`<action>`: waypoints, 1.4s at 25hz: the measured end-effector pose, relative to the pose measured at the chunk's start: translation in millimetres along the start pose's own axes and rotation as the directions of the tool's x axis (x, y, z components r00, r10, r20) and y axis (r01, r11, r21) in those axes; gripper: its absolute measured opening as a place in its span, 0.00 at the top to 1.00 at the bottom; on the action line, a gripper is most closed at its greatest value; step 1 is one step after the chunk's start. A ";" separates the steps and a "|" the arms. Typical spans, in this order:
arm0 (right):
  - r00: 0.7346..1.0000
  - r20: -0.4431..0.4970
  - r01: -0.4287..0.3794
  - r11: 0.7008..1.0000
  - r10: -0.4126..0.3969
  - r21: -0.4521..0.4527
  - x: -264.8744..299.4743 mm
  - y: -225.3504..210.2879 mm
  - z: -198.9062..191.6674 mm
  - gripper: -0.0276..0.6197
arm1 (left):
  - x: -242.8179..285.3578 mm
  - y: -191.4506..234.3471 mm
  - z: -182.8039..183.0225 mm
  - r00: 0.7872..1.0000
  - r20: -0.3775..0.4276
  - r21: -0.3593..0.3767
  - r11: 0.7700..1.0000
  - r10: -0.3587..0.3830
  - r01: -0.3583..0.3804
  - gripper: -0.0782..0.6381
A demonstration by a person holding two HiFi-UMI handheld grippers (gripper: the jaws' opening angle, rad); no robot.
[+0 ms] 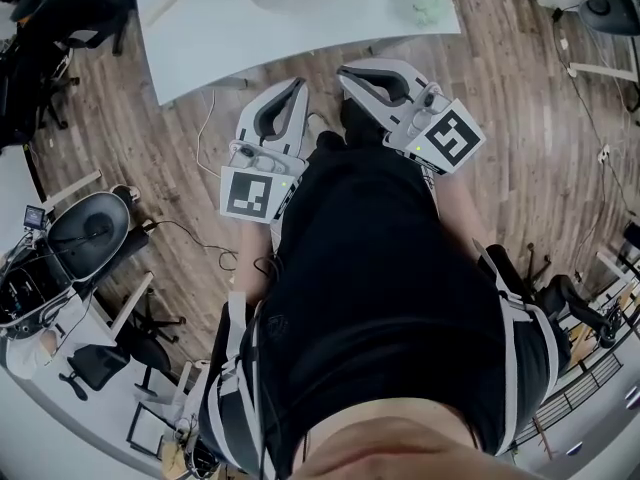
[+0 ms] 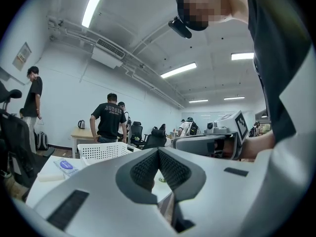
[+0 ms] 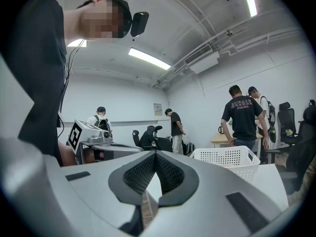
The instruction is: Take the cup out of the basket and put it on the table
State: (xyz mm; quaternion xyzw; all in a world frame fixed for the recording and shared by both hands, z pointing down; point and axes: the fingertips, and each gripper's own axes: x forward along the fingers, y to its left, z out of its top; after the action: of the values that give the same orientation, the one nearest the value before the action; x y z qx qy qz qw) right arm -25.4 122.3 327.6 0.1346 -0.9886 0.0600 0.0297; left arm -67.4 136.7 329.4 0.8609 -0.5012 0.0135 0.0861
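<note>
Left gripper [image 2: 158,152]: we see its jaws pressed together at the tips, with nothing between them. It points toward the table's near edge.
Right gripper [image 3: 155,154]: here too the jaws meet at the tips and hold nothing. It lies just beside the left gripper and aims at the same edge.
Both grippers: in the head view we find them low and close against the person's black shirt [image 1: 390,268]. They are over the wooden floor [image 1: 180,148] and short of the table.
Table [image 1: 300,28]: it is white and fills the top of the head view, ahead of both grippers.
Basket [image 2: 103,152]: it is white and perforated, and it stands on the table at the far side, well apart from either gripper. We see only its outer wall and rim.
Cup: we cannot make it out in any view, and the basket's inside is hidden from us.
Green lump [image 1: 428,6]: it lies on the table to the right of the basket, and we cannot tell what it is.
Packet [image 2: 65,166]: it is blue and white and lies flat on the table, left of the basket in the left gripper view.
Background: several people stand by a desk with a kettle [image 2: 81,124], and we see office chairs around them.
</note>
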 end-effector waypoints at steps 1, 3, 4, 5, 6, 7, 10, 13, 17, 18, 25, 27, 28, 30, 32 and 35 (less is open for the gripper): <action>1.000 0.006 0.001 1.000 -0.001 0.004 0.7 -3.0 1.8 0.93 | 2.1 1.5 0.9 1.000 0.001 -0.001 1.000 0.002 -0.002 0.87; 1.000 0.019 0.003 1.000 -0.003 0.012 1.4 -10.0 6.2 0.93 | 6.9 3.0 3.0 1.000 0.002 -0.002 1.000 0.008 -0.008 0.87; 1.000 0.020 -0.001 1.000 0.001 0.009 0.8 -13.5 7.0 0.93 | 9.7 3.1 4.3 1.000 0.003 -0.003 1.000 0.010 -0.010 0.87; 1.000 0.019 -0.007 1.000 0.007 0.003 0.1 -17.2 7.1 0.93 | 12.7 3.2 5.4 1.000 0.005 -0.005 1.000 0.013 -0.013 0.87; 1.000 0.019 -0.012 1.000 0.012 -0.001 -0.5 -21.0 7.4 0.93 | 16.1 3.5 6.3 1.000 0.006 -0.007 1.000 0.016 -0.016 0.87; 1.000 0.019 -0.016 1.000 0.016 -0.003 -1.0 -24.6 8.1 0.93 | 19.6 3.9 7.0 1.000 0.006 -0.010 1.000 0.019 -0.019 0.87; 0.999 0.026 -0.024 1.000 0.024 -0.001 -1.3 -35.1 11.6 0.93 | 30.2 5.9 8.9 1.000 0.006 -0.017 0.999 0.028 -0.028 0.87; 0.999 0.041 -0.024 1.000 0.024 0.017 -0.8 -47.1 14.7 0.93 | 41.6 6.9 9.6 0.999 0.004 -0.014 0.999 0.035 -0.035 0.87; 0.998 0.051 -0.041 0.999 0.041 0.009 -1.9 -64.2 18.3 0.93 | 58.9 7.7 15.5 0.999 0.006 -0.013 0.999 0.051 -0.051 0.87; 0.998 0.051 -0.045 0.999 0.044 0.009 -2.1 -69.5 19.0 0.93 | 64.0 8.1 17.7 0.998 0.009 -0.013 0.998 0.054 -0.054 0.87; 0.996 0.040 -0.084 0.996 0.084 -0.011 -8.2 -105.8 22.0 0.93 | 100.5 7.8 27.0 0.997 0.015 -0.019 0.997 0.077 -0.076 0.87; 0.995 0.046 -0.092 0.996 0.092 -0.003 -8.7 -114.3 23.6 0.93 | 108.3 8.3 27.7 0.996 0.016 -0.029 0.996 0.087 -0.087 0.87; 0.994 0.050 -0.099 0.995 0.099 0.001 -8.7 -118.6 23.1 0.93 | 112.4 8.7 27.0 0.996 0.016 -0.034 0.995 0.093 -0.093 0.87; 0.992 0.050 -0.116 0.993 0.116 0.003 -8.9 -127.8 19.4 0.93 | 121.7 10.0 24.4 0.994 0.015 -0.045 0.994 0.105 -0.104 0.87; 0.991 0.047 -0.127 0.992 0.127 0.009 -9.8 -136.6 18.4 0.93 | 131.2 10.9 24.9 0.993 0.018 -0.060 0.992 0.116 -0.115 0.87; 0.989 0.038 -0.143 0.990 0.142 0.013 -13.0 -147.0 19.8 0.93 | 143.5 9.7 31.5 0.991 0.026 -0.074 0.988 0.135 -0.133 0.87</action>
State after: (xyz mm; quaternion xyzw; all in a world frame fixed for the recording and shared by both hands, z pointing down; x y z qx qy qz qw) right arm 25.9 -17.5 323.3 0.0648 -0.9956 0.0672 0.0062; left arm -6.4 3.4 315.4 0.8218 -0.5593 -0.0122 0.1080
